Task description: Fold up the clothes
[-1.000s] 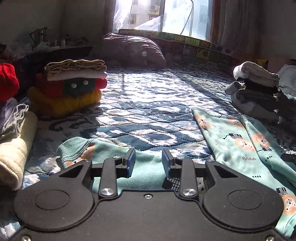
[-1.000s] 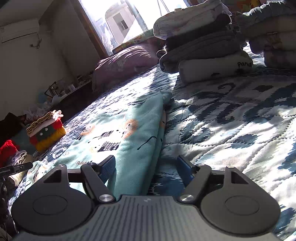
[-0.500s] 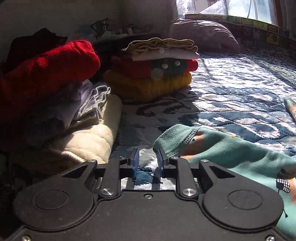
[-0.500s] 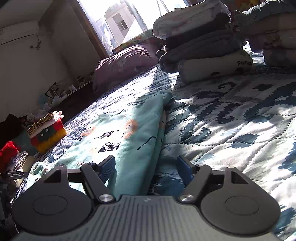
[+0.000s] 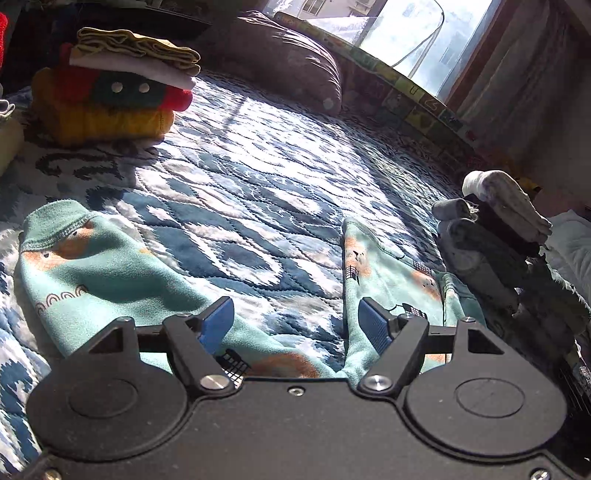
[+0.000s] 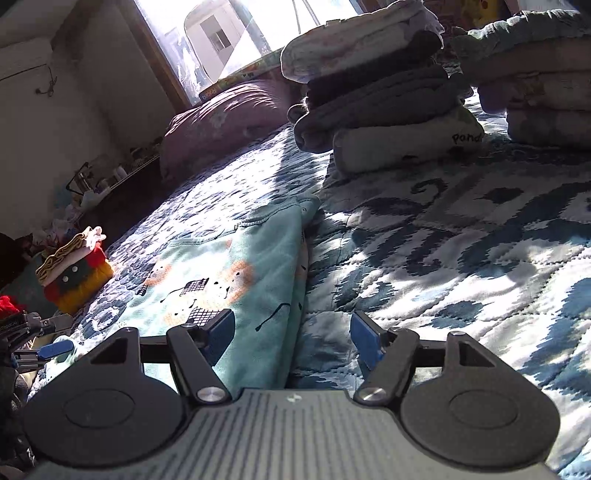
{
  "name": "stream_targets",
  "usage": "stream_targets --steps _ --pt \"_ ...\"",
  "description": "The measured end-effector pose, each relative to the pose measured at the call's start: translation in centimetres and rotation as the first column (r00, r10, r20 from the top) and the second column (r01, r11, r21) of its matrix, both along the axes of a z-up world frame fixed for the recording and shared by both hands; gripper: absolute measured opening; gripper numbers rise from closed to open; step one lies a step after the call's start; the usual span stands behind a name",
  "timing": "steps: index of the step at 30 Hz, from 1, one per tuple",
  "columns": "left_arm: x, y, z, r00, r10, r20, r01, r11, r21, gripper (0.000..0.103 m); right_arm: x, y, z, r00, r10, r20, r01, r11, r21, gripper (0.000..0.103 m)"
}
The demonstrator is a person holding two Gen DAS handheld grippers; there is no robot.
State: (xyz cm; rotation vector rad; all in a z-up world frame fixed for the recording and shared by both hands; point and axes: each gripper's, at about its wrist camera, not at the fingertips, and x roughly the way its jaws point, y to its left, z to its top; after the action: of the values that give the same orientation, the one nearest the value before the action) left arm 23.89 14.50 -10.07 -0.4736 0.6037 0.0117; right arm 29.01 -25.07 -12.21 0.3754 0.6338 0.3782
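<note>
Garment: a teal child's garment printed with orange animal faces and small black houses lies spread flat on the bed, one sleeve or leg reaching left and another part reaching right in the left wrist view; in the right wrist view its body runs away from the camera, with a folded edge along its right side.
Left gripper: the left gripper hangs low over the garment with its blue-padded fingers spread wide, nothing between them; bare quilt and the garment's middle show in the gap.
Right gripper: the right gripper is also spread wide and empty, its left finger over the teal cloth, its right finger over the quilt, the garment's folded edge between them.
Bed: a blue-and-white patterned quilt covers the bed, with strong sunlight across it.
Folded stacks: a yellow, red and green pile sits at the far left; a grey and white pile sits near the garment's far end, with a second stack just beside it.
Background: a mauve pillow lies below a bright window.
</note>
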Motion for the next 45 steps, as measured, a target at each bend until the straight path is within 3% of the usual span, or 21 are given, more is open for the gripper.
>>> stream_targets --steps 6,8,17,20,22,25,29,45 --pt "1.6 -2.5 -0.5 0.999 -0.041 0.001 0.041 0.999 -0.002 0.074 5.4 2.3 1.9 1.000 0.019 0.001 -0.019 0.992 -0.121 0.047" --pt "2.0 -2.8 -0.6 0.999 -0.044 0.005 0.044 0.999 -0.023 0.074 7.3 2.7 1.9 1.000 0.009 -0.011 -0.010 0.990 -0.140 0.045" --pt "3.4 -3.8 -1.1 0.995 -0.099 0.015 0.100 0.994 -0.035 0.073 11.8 3.2 1.3 1.000 0.007 -0.030 -0.011 0.989 -0.145 0.037" --pt "3.5 -3.9 -1.1 0.994 -0.109 0.019 0.110 0.993 -0.035 0.072 12.4 3.9 1.2 0.998 0.049 -0.033 -0.053 0.988 -0.145 0.021" --pt "3.5 -3.9 -1.1 0.993 -0.116 0.020 0.116 0.993 -0.038 0.072 12.5 4.6 1.2 0.997 0.068 -0.032 -0.072 0.985 -0.159 0.013" --pt "3.3 -4.0 -1.1 0.993 -0.117 0.023 0.117 0.993 -0.027 0.072 11.5 5.5 1.9 0.998 0.058 0.028 -0.050 0.971 -0.234 0.011" --pt "3.1 -4.0 -1.0 0.993 -0.115 0.027 0.116 0.993 -0.024 0.072 10.0 5.4 3.1 0.996 0.025 0.087 -0.002 0.966 -0.258 0.005" --pt "1.9 -4.7 -0.6 0.989 -0.132 0.067 0.131 0.991 0.015 0.072 5.6 -1.8 7.0 0.977 -0.145 0.156 0.183 0.946 -0.268 0.005"
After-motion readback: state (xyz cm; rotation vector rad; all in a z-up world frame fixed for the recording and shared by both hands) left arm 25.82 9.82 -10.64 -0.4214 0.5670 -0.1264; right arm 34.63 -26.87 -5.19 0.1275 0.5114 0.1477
